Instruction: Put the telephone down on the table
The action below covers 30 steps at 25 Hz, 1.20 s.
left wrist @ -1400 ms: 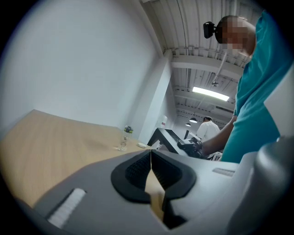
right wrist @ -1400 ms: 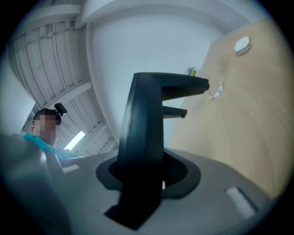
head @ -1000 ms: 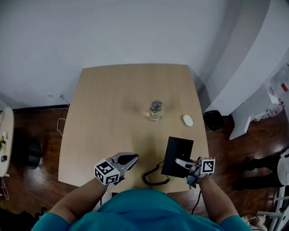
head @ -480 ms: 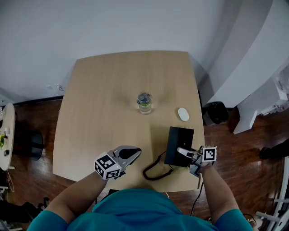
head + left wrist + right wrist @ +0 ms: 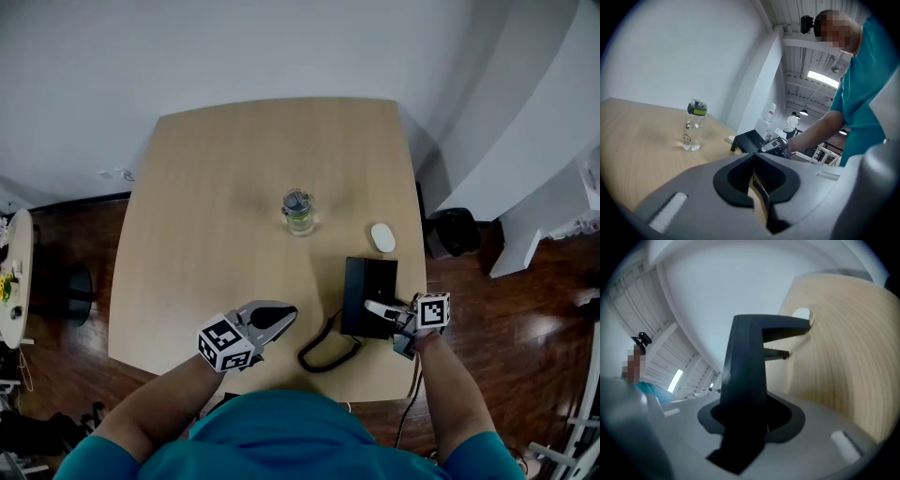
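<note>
Your right gripper is clamped on the telephone, which looks down or nearly down on the tabletop. Letting go remains. Your left gripper is closed and empty.

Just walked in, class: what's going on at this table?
A person works with two handheld grippers. The right gripper is clamped on the telephone near the right edge of the table; whether it rests there is unclear. The left gripper is shut and empty beside the coiled cord. A water bottle stands mid-table.
</note>
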Available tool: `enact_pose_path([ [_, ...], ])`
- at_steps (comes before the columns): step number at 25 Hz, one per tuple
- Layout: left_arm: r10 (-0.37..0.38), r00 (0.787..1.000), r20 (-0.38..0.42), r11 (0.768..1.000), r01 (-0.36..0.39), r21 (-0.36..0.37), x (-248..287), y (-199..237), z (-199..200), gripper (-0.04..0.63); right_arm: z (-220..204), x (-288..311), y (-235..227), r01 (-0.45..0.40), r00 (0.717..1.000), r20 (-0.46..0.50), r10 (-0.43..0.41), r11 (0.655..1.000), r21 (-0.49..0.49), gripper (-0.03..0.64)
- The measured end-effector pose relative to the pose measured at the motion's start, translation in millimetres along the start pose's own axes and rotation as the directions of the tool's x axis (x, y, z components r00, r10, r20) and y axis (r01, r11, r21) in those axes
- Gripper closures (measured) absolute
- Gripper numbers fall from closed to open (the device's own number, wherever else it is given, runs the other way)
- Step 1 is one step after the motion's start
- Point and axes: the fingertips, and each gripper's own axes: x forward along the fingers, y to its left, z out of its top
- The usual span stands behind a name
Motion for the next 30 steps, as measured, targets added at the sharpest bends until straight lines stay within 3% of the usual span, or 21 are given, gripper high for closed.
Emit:
enact_pose_path([
  [3, -0.003, 1.0, -0.003, 1.0, 0.003, 0.005, 1.6, 0.1, 0.9, 0.586, 0.2, 2.2, -5.2, 0.068, 0.997, -0.038, -0.068, 0.998, -0.017, 0.451],
  [7, -0.006, 1.0, -0.002, 1.0, 0.006, 0.006, 2.9, 0.1, 3.0, 0.586, -4.1, 6.8, -1.1, 0.054, 0.998, -0.048, -0.051, 0.997, 0.06, 0.447],
  [16, -0.003, 1.0, 0.005, 1.0, 0.003, 0.007, 1.0, 0.6, 8.4, 0.586, -3.2, -6.5, -19.9, 0.189, 0.978, -0.082, -0.193, 0.981, -0.049, 0.406],
  [20, 0.001, 1.0, 0.005, 1.0, -0.001, 0.004, 0.7, 0.9, 9.0, 0.586, -3.0, -16.1, -24.7, 0.273, 0.956, -0.096, -0.277, 0.961, -0.047, 0.362],
  [26, 0.003, 1.0, 0.007, 1.0, -0.003, -0.006, 0.5, 1.7, 8.4, 0.586, 1.1, -41.0, -34.5, 0.397, 0.906, -0.096, -0.412, 0.907, -0.142, 0.324],
  [30, 0.006, 1.0, 0.02, 1.0, -0.006, -0.019, -1.7, 0.8, 9.5, 0.586, 7.0, -62.6, -22.0, 0.411, 0.906, -0.042, -0.422, 0.898, -0.157, 0.324],
])
